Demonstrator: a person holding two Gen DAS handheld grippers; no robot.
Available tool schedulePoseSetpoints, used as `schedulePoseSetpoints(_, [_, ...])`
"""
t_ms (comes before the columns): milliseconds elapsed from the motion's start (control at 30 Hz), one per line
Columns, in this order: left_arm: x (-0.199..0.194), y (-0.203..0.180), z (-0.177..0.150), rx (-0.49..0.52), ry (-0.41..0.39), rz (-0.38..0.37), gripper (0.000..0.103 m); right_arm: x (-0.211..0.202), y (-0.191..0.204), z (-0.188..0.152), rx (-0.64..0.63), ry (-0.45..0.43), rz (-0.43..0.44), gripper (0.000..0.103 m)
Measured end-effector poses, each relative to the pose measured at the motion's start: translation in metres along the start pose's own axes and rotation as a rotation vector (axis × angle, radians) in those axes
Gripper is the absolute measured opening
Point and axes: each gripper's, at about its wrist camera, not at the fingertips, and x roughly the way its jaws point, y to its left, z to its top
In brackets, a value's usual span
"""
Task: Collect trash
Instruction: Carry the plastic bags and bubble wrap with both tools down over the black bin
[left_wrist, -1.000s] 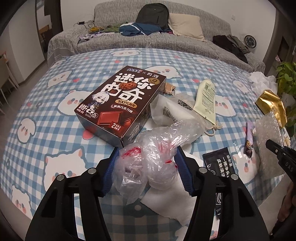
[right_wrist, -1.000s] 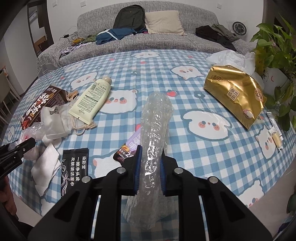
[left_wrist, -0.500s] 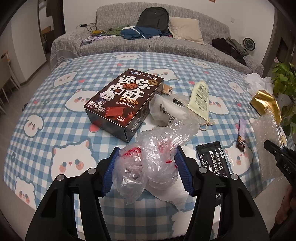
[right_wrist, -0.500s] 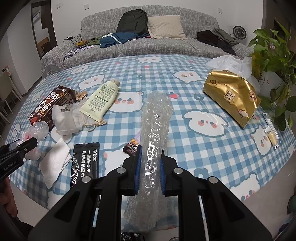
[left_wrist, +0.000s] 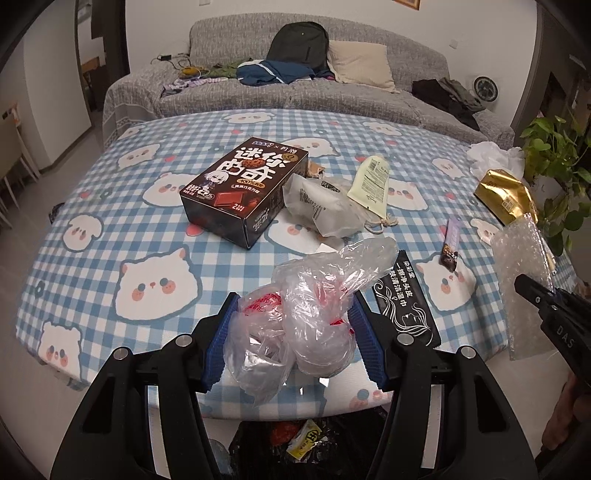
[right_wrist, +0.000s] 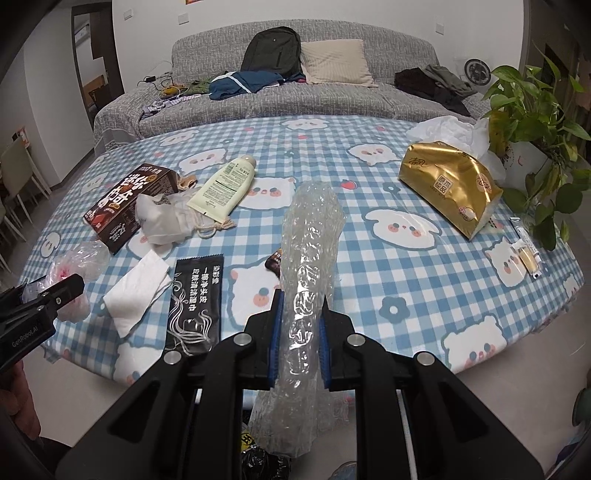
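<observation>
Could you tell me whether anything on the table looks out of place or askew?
Yes: the lotion tube lies on its side across a crumpled drawstring pouch, and a loose white tissue sits unfolded by the black sachet.

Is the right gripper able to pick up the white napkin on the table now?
Probably not yet. The right gripper is shut on bubble wrap, so its jaws are occupied. The white napkin itself lies uncovered near the table's edge.

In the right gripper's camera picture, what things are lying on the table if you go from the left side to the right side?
Chocolate biscuit box → white napkin → black wipe packet → cream lotion tube → gold tissue pack → small sachets.
</observation>
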Motion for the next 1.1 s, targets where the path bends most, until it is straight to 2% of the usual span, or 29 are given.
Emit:
schedulePoseSetpoints(633, [-0.041, 0.005, -0.04, -0.011, -0.009, -0.02, 0.058, -0.034, 0.021, -0.03, -0.039, -0.008, 0.018, 0.016])
schedulePoseSetpoints(1100, [-0.052, 0.003, -0.073, -0.018, 0.014, -0.03, 0.058, -0.05, 0.028, -0.054, -0.057, -0.007, 0.022, 0.016])
